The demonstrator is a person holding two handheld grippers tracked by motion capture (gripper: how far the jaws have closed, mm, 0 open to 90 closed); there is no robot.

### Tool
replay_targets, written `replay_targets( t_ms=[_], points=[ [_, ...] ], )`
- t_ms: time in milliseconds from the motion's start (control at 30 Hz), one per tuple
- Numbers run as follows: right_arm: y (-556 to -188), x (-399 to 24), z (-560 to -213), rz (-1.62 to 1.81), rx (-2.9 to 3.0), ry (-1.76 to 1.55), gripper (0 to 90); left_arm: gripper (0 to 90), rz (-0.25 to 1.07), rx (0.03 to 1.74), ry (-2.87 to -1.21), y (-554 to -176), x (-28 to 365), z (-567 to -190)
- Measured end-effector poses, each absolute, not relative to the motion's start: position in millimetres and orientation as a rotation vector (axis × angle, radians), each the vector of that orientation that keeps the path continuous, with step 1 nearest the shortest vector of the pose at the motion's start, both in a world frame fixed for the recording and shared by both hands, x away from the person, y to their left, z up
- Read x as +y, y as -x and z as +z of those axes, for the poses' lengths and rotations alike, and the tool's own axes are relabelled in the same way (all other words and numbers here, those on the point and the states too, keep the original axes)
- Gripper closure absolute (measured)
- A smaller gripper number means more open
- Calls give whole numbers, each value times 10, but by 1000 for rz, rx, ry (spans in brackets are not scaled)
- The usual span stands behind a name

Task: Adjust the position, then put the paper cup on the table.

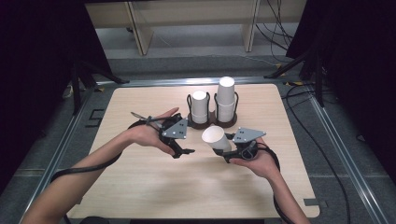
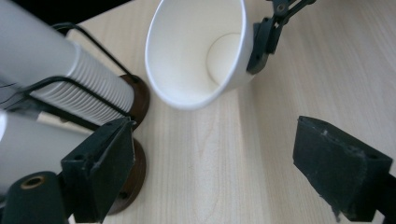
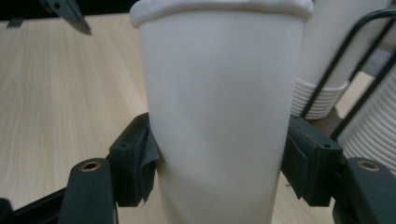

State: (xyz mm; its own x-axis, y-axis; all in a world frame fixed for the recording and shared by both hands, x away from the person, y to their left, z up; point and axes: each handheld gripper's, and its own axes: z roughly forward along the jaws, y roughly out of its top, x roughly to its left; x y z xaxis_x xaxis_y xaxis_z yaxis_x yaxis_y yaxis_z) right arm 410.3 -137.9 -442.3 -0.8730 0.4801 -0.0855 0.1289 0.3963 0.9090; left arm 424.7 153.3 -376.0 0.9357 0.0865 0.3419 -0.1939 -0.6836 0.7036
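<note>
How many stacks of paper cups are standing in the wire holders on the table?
2: a shorter stack in the left holder and a taller stack in the right holder, side by side at the table's far edge.

one loose paper cup, two cup stacks, two wire holders, two grippers

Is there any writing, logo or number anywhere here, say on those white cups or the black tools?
None can be read.
The white paper cup held in the right tool is plain, inside and out.
The two stacks of white paper cups in black wire holders carry no print.
The grey three-cornered plates on the tools show only screw holes.
The light wooden table bears no label.
</note>
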Motion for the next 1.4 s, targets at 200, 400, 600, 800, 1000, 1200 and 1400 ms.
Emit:
replay_targets(
  t_ms=[200, 400, 600, 800, 1000, 1200, 1400],
  points=[
    [-3996, -1594, -4450, 1583, 2172, -673, 340, 129, 517, 167, -2073, -4073, 1881, -4073],
    [-3905, -1834, -4502, 1614, 2009, -822, 339, 128, 551, 404, -1897, -3891, 2099, -4381],
    [-3809, -2067, -4530, 1616, 1861, -948, 339, 132, 625, 581, -1750, -3764, 2264, -4624],
    [-3769, -2220, -4544, 1579, 1793, -985, 338, 132, 671, 697, -1619, -3701, 2389, -4820],
    [-3707, -2284, -4557, 1565, 1730, -1064, 337, 133, 731, 821, -1553, -3618, 2462, -4847],
    [-3691, -2342, -4567, 1563, 1678, -1060, 336, 134, 725, 835, -1559, -3564, 2468, -4886],
    [-3683, -2362, -4609, 1546, 1678, -1096, 335, 134, 728, 851, -1570, -3534, 2480, -4941]
  ],
)
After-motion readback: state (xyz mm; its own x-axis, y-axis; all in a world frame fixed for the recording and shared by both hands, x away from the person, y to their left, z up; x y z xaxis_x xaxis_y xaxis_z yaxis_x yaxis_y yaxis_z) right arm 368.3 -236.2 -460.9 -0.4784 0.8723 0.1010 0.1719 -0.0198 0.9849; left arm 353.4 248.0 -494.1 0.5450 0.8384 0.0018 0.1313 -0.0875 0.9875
